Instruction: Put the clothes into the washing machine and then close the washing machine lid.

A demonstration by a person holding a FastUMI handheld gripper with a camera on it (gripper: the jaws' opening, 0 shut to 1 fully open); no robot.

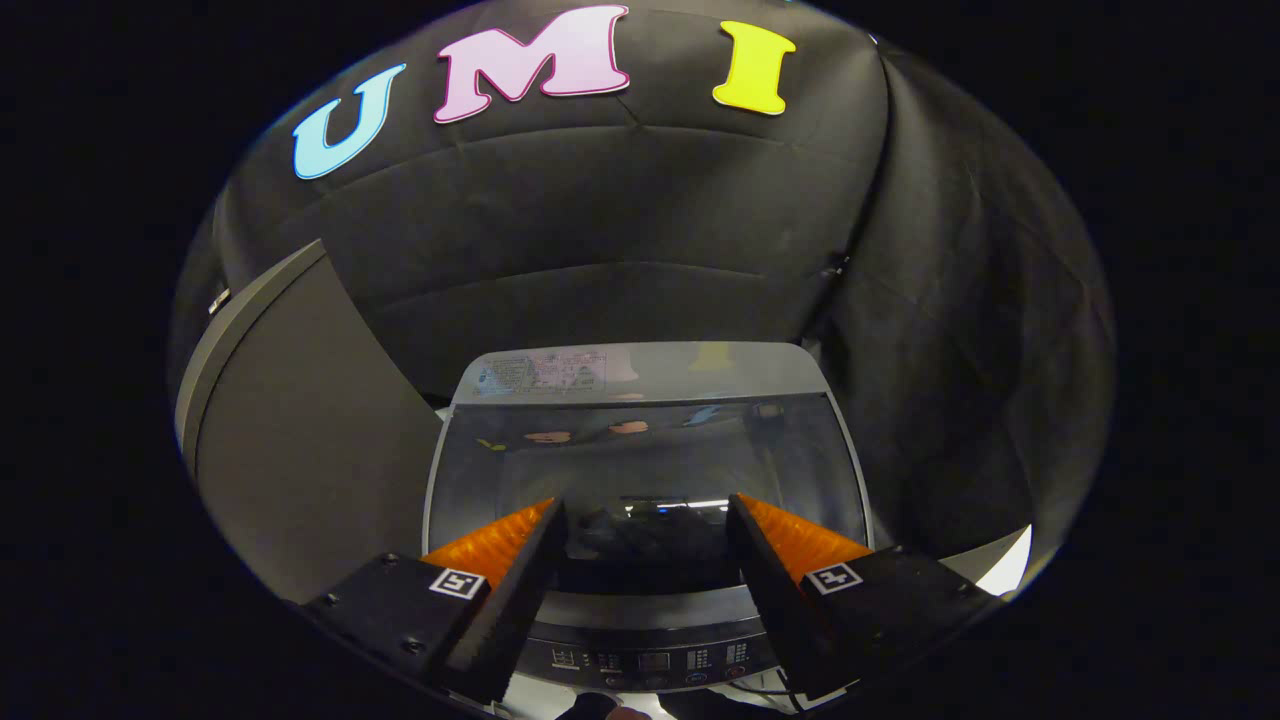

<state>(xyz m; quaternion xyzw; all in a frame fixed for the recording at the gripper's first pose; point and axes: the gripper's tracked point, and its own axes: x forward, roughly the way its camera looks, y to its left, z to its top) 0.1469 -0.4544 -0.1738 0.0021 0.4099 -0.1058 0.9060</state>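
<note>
Black cloth forms the booth's wall point(640, 220) on all sides, creased and hung in folds behind the machine.

Nearest, one hand-held gripper point(648, 520) is seen, its two fingers spread wide apart with nothing pinched between them. Each finger point(520, 570) is a wedge tapering toward the tip, with a ribbed inner face; one square printed marker point(458, 583) is carried on each finger block, two in all.

Just below and between the fingers, one control panel point(650, 662) is noted: a curved, glossy strip with small buttons and a small display, too small to be read.

Beyond the panel and between the fingertips, one washing machine point(640, 372) is seen from above, a top-loader with a pale grey, rounded-corner casing. Its lid point(640, 460) is a smooth, dark, tinted transparent pane lying flat over the opening, shut. Reflections are carried on the pane. Through it, a dark heap point(650, 545) is dimly made out in the tub; whether this is the clothes cannot be told for certain. One sticker point(540, 372) is fixed on the rear casing strip.

Beside the machine, on the side of the left finger, one large matte grey panel point(300, 440) with a curved edge stands upright, hiding that part of the wall behind it.
</note>
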